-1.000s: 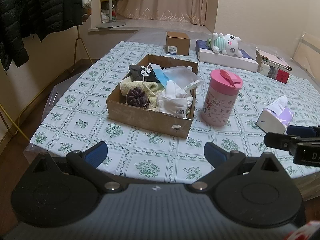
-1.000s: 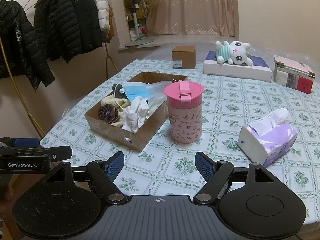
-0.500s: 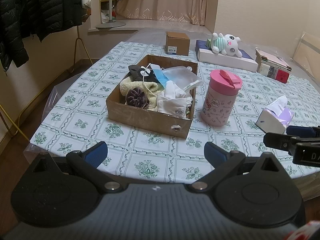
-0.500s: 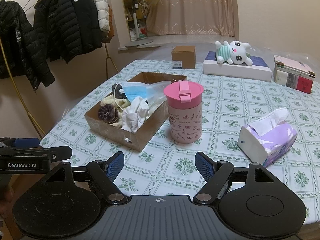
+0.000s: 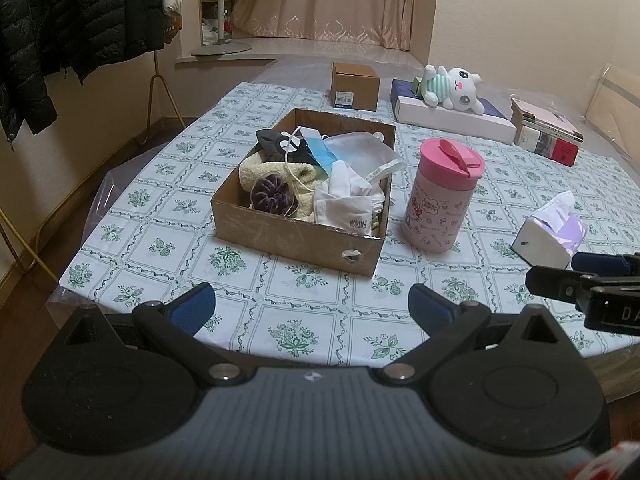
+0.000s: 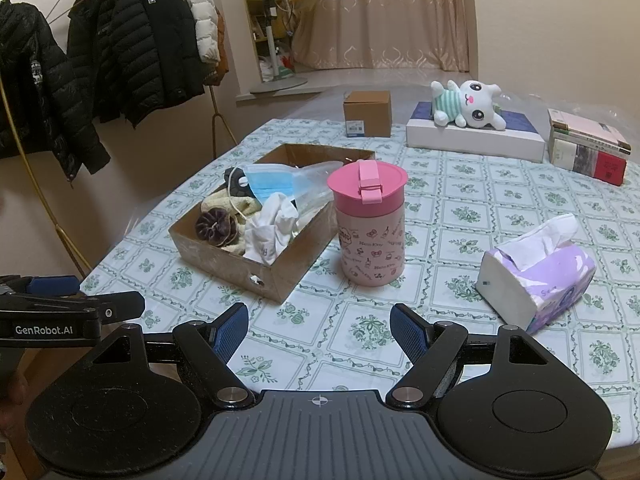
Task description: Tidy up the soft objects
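An open cardboard box (image 5: 296, 236) (image 6: 240, 268) on the table holds soft things: a cream towel (image 5: 276, 174), a dark purple scrunchie (image 5: 271, 193) (image 6: 215, 225), a blue face mask (image 5: 320, 152) (image 6: 270, 184), a white cloth (image 5: 346, 204) (image 6: 272, 228) and a dark item. A white plush toy (image 5: 450, 88) (image 6: 472, 106) lies on a white flat box at the back. My left gripper (image 5: 310, 306) is open and empty near the table's front edge. My right gripper (image 6: 319, 330) is open and empty, to its right.
A pink lidded cup (image 5: 442, 196) (image 6: 370, 220) stands right of the box. A purple tissue pack (image 5: 554, 230) (image 6: 536, 280) lies at the right. A small brown carton (image 5: 355, 86), books (image 5: 546, 132) and a coat rack (image 6: 120, 52) are further off.
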